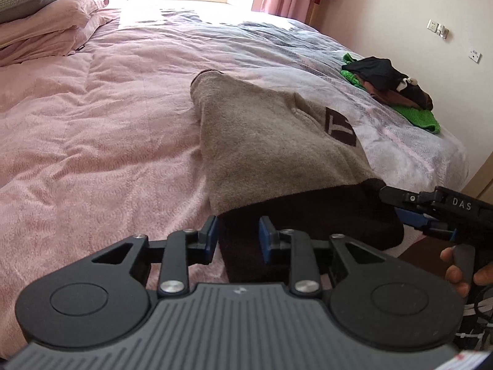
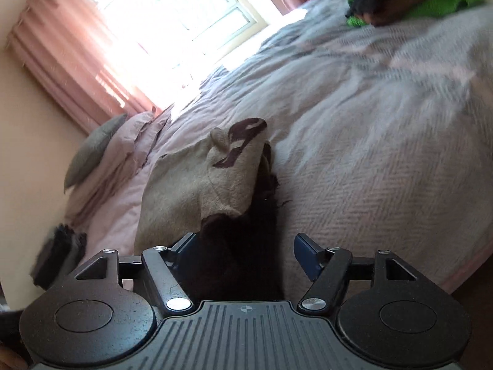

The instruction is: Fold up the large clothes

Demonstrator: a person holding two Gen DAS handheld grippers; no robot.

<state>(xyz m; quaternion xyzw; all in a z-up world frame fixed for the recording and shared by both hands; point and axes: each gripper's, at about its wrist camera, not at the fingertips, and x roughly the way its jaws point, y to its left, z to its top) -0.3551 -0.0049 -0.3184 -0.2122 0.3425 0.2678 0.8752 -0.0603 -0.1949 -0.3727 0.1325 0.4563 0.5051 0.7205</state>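
Note:
A large beige fleece top [image 1: 271, 141] with a dark brown hem [image 1: 308, 215] and a brown logo patch lies lengthwise on the pink bed [image 1: 92, 138]. My left gripper [image 1: 238, 234] is narrowed on the brown hem, which fills the gap between its blue pads. My right gripper [image 1: 397, 206] is at the hem's right corner, with a person's hand [image 1: 459, 274] on its handle. In the right wrist view the right gripper [image 2: 243, 251] stands wide open around the dark hem [image 2: 240, 246]; the beige body [image 2: 185, 191] stretches away beyond it.
A pile of green, black and brown clothes [image 1: 394, 89] sits at the bed's far right edge, also in the right wrist view [image 2: 416, 0]. Pillows [image 1: 46, 24] are stacked at the head. The wall with sockets [image 1: 437, 27] runs along the right side.

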